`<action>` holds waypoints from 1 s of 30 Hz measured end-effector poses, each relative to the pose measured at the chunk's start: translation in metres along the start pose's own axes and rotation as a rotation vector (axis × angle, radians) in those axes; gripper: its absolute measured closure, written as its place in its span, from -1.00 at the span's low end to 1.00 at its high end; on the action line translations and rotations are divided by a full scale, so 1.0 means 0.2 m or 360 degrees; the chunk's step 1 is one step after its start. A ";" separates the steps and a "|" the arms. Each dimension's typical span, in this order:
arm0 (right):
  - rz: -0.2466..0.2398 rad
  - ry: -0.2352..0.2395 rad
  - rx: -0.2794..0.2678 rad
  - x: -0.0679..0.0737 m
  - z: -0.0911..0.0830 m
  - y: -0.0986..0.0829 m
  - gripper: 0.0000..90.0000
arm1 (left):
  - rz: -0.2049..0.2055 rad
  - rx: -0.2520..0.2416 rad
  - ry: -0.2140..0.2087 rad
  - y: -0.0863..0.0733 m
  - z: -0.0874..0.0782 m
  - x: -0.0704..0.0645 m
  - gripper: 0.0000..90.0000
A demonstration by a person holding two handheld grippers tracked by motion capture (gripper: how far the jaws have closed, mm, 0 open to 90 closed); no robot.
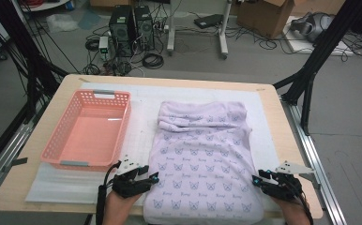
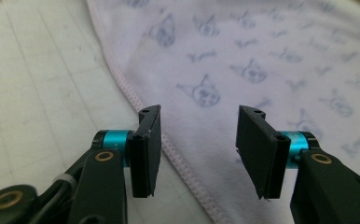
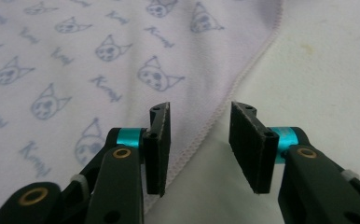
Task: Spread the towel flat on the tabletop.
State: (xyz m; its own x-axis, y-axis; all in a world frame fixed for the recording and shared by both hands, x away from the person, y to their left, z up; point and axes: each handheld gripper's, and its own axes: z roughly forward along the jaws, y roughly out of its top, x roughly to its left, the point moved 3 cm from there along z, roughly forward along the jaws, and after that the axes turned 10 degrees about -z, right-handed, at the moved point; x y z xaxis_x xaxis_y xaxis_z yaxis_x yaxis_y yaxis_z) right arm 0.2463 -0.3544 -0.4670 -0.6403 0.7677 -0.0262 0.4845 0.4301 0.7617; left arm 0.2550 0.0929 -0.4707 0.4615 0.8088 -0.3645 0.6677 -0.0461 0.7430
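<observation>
High view showed the lilac towel (image 1: 202, 159) lying flat on a white mat (image 1: 141, 101) over the wooden counter (image 1: 282, 122), with an empty pink basket (image 1: 89, 129) just left of it. The left tool (image 1: 153, 178) and right tool (image 1: 255, 179) each stood open wide at its near side hems. Computer towers (image 1: 131, 28) and cables (image 1: 152, 60) sat on the grey floor beyond.

- The left gripper (image 1: 154, 178) sits at the near left of the high view, held in the person's left hand (image 1: 123, 202), which comes in from the bottom edge.
- Its jaws stand apart with a wide gap, pointing forward and to the right.
- The right gripper (image 1: 255, 180) sits at the near right, in the right hand (image 1: 291, 208).
- Its jaws also stand apart, pointing left.
</observation>
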 end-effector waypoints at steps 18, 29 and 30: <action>0.0066 -0.0146 0.0018 0.18 0.00 -0.01 0.89 | 0.0297 0.0037 0.0082 -0.03 0.00 -0.08 0.94; 0.0111 -0.0079 -0.0040 0.26 -0.18 -0.17 0.90 | 0.0161 0.0023 -0.0018 -0.16 -0.15 -0.11 0.94; 0.0118 -0.0076 -0.0042 0.26 -0.20 -0.18 0.90 | 0.0159 0.0025 -0.0022 -0.17 -0.16 -0.12 0.94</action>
State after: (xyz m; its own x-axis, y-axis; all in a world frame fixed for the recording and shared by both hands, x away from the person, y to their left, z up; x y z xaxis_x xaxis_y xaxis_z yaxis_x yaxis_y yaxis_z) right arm 0.1714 -0.3481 -0.4709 -0.5735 0.8192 0.0006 0.5136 0.3590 0.7793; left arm 0.2021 0.0937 -0.4691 0.5341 0.7915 -0.2970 0.6270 -0.1353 0.7672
